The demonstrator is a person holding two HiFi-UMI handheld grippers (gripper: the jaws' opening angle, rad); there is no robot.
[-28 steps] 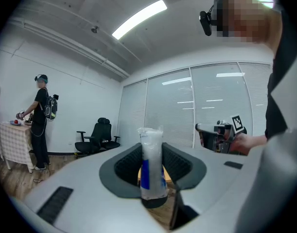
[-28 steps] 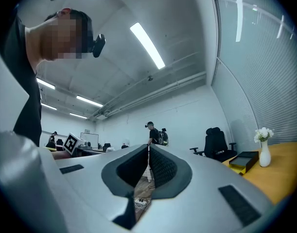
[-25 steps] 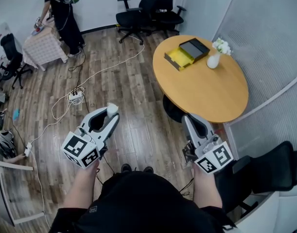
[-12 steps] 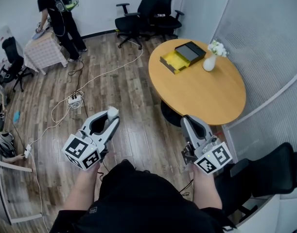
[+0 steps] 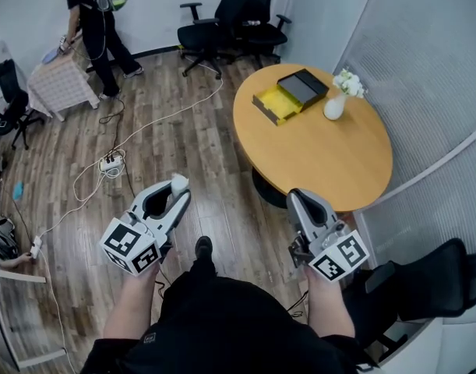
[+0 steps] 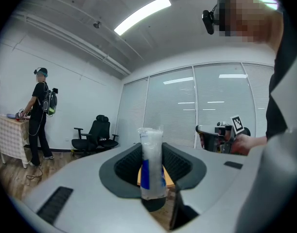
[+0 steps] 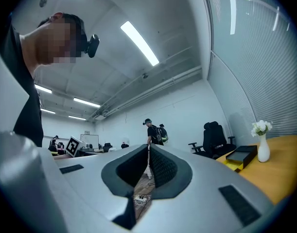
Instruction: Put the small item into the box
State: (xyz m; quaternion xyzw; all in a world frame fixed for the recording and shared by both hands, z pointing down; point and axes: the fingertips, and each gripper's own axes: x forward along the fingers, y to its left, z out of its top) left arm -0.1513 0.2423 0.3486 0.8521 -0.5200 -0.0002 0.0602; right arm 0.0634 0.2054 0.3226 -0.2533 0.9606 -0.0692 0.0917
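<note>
The small item is a white packet with a blue stripe, standing upright between the jaws of my left gripper, which is shut on it. In the left gripper view the packet fills the middle of that gripper. The box, a yellow tray with a dark lid beside it, lies on the far side of the round wooden table; it also shows small as the box. My right gripper hangs near the table's front edge with its jaws together and nothing between them.
A white vase with flowers stands right of the box. Black office chairs are at the back. A white cable and power strip lie on the wood floor. A person stands by a small covered table at the far left.
The round table and box have drifted left and a little nearer in the head view as I step forward. Both grippers hold their pose; the packet stays in the left one.
</note>
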